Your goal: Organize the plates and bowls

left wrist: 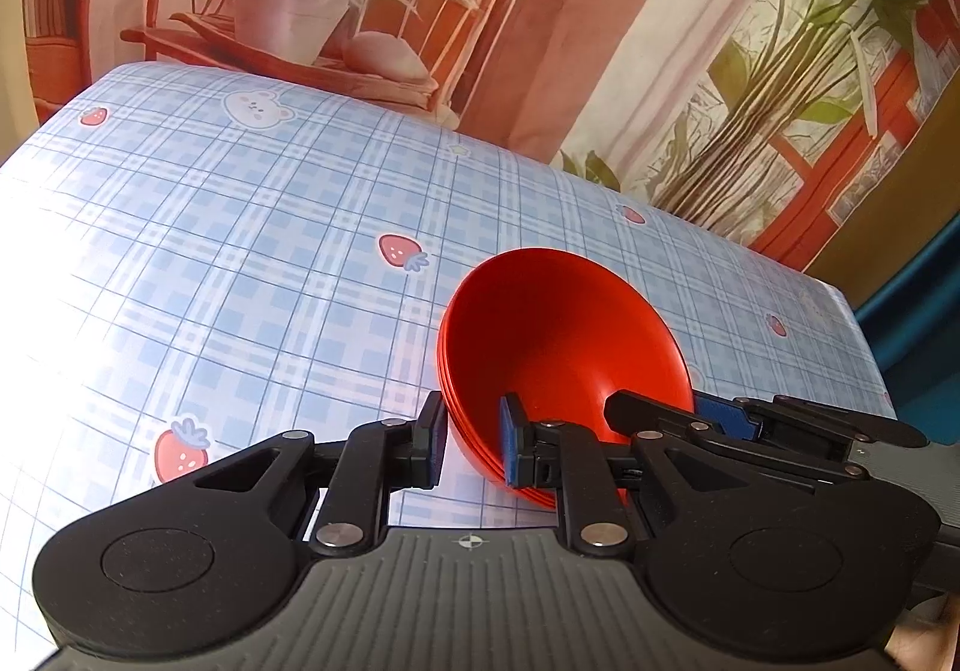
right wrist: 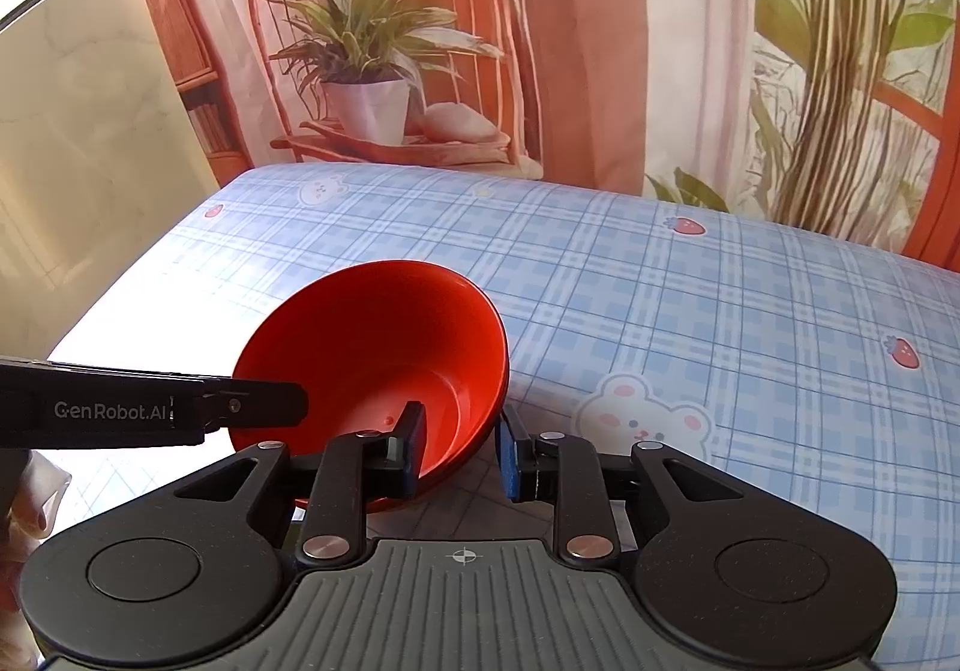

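Observation:
A stack of red bowls rests on the blue checked tablecloth, nested one inside another. My left gripper straddles the stack's left rim, one finger outside and one inside, with the jaws a little apart on the wall. My right gripper straddles the opposite rim of the same stack, one finger inside and one outside. In the left wrist view the right gripper's fingers reach over the bowl from the right. In the right wrist view the left gripper's finger comes in from the left.
The table's far edge meets a printed backdrop with a potted plant and a chair. The table's right edge drops off beside a teal surface. The cloth stretches right of the bowls.

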